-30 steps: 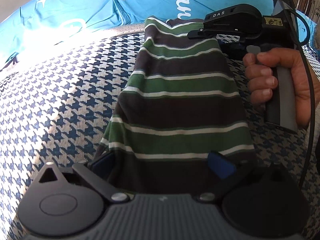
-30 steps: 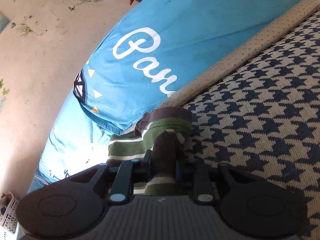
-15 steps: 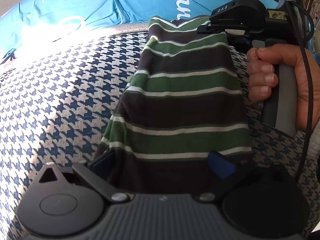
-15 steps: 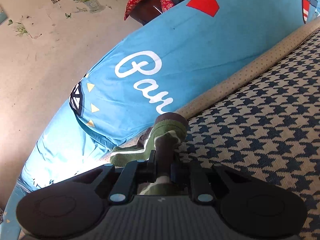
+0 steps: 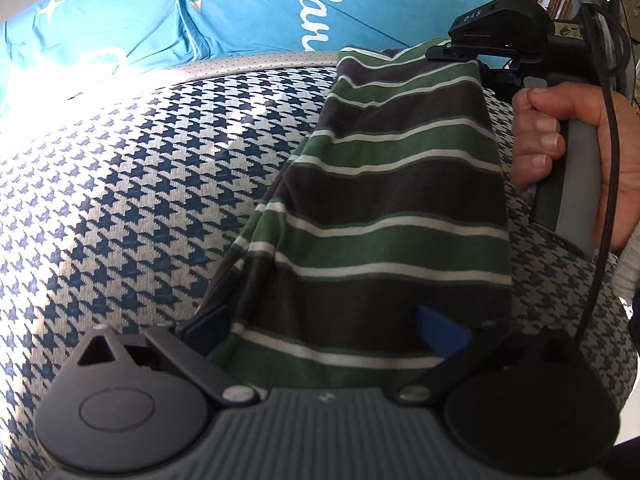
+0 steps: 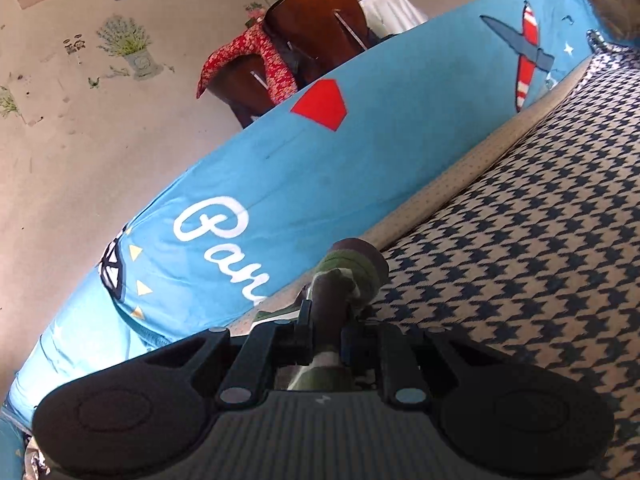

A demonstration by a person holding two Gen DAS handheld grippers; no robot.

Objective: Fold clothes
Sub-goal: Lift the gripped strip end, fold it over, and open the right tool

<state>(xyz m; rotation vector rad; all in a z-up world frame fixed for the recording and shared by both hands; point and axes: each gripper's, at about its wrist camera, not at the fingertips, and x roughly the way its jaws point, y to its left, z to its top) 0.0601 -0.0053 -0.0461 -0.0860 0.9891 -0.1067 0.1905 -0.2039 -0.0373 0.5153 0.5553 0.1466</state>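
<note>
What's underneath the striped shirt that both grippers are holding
The houndstooth cover spreads out beneath the striped shirt. Whatever lies directly below the cloth is hidden.

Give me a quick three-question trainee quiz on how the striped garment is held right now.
1. True or false: the right tongs are shut on a bunched part of the striped garment.
2. What surface lies under the garment? A) bare wooden floor B) houndstooth cover C) glass table
3. Fill in: in the left wrist view, the blue pads of the left tongs stand wide ____ with cloth between them.

Key: 1 true; 2 B; 3 apart
</note>
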